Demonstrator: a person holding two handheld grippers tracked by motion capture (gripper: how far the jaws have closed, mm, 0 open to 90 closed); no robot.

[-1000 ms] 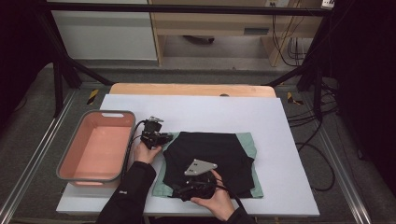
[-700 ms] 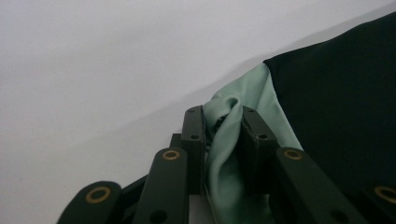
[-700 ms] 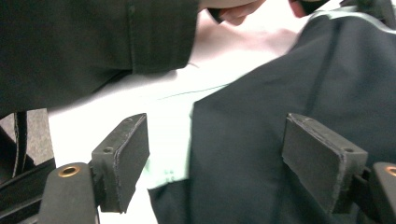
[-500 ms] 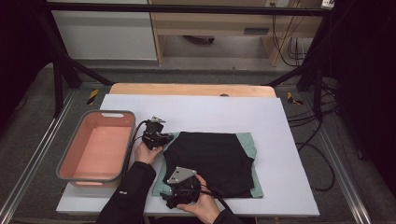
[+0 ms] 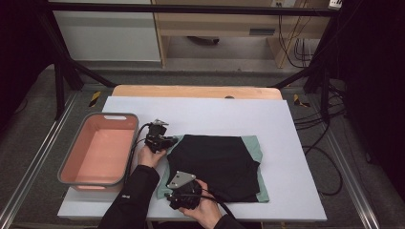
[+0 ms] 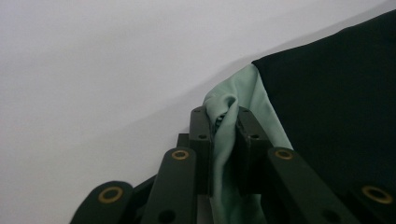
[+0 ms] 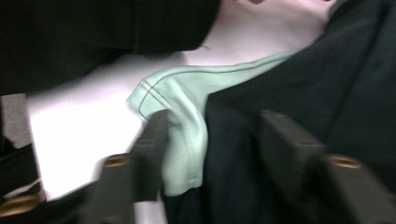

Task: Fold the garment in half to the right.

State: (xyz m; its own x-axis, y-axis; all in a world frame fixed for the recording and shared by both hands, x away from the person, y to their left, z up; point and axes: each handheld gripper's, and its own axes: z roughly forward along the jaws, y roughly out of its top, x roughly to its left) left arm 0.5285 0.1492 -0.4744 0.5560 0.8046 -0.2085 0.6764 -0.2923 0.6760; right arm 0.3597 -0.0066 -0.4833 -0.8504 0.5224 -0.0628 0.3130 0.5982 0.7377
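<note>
Mint-green fabric at the garment's [image 5: 217, 164] far-left corner is pinched in the left gripper [image 6: 224, 123]. The right gripper [image 5: 177, 199] has slid to the near-left corner, jaws just closing around that hem, not yet clamped; a lift could follow.

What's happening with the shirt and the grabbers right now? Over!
Left gripper shut on shirt's green sleeve. Right gripper just been closing, shirt corner between jaws, not pinched yet. Pink tub beside, nothing blocking.
</note>
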